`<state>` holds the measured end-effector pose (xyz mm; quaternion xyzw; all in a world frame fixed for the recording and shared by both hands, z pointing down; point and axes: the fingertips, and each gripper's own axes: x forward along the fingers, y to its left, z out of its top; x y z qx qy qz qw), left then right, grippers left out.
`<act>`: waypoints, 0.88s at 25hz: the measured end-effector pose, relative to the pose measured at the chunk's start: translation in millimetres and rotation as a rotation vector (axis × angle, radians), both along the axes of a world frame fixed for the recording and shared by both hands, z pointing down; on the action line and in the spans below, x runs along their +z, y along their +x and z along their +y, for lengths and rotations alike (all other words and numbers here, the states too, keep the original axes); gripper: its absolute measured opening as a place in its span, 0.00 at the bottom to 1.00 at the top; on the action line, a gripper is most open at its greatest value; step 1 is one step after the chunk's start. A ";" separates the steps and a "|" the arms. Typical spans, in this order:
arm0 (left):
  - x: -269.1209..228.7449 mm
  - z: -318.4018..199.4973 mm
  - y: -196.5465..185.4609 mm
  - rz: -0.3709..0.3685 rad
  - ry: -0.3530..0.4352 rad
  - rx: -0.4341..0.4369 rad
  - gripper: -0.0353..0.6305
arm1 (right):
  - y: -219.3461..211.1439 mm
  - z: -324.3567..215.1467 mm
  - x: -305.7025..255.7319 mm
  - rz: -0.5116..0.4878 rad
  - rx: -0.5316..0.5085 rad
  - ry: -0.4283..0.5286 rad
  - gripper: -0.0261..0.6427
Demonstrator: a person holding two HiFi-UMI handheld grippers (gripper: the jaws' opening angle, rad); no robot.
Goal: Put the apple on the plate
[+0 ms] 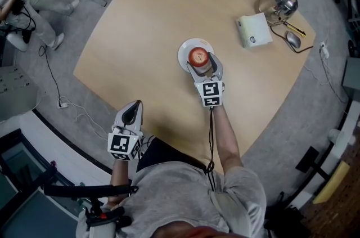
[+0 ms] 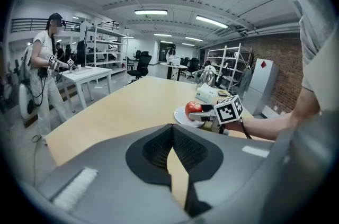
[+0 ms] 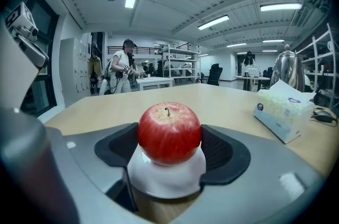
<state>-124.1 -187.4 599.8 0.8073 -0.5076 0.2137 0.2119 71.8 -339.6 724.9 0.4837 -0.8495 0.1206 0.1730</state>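
Right tongs (image 3: 169,137) pressed on both flanks of the apple (image 3: 169,125), which sits upright on the white plate (image 3: 161,183); only the right gripper view shows its short stem and the pale streaks in its glossy red skin. Left tongs (image 2: 172,128) closed at the tips, empty, per their own view. Head view alone places the plate near the middle of the surface (image 1: 152,17), with the left tongs at its near edge.

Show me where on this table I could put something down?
The wide bare table left of the plate, out to its left edge, is free. So is the near strip between the left gripper and right gripper. Crowded: the plate with the apple, and the right corner with tissue box, kettle, mouse.
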 end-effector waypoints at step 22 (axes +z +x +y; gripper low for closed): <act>-3.8 4.5 2.1 -0.006 0.005 0.005 0.08 | 0.3 -0.9 9.6 -0.029 0.011 -0.053 0.61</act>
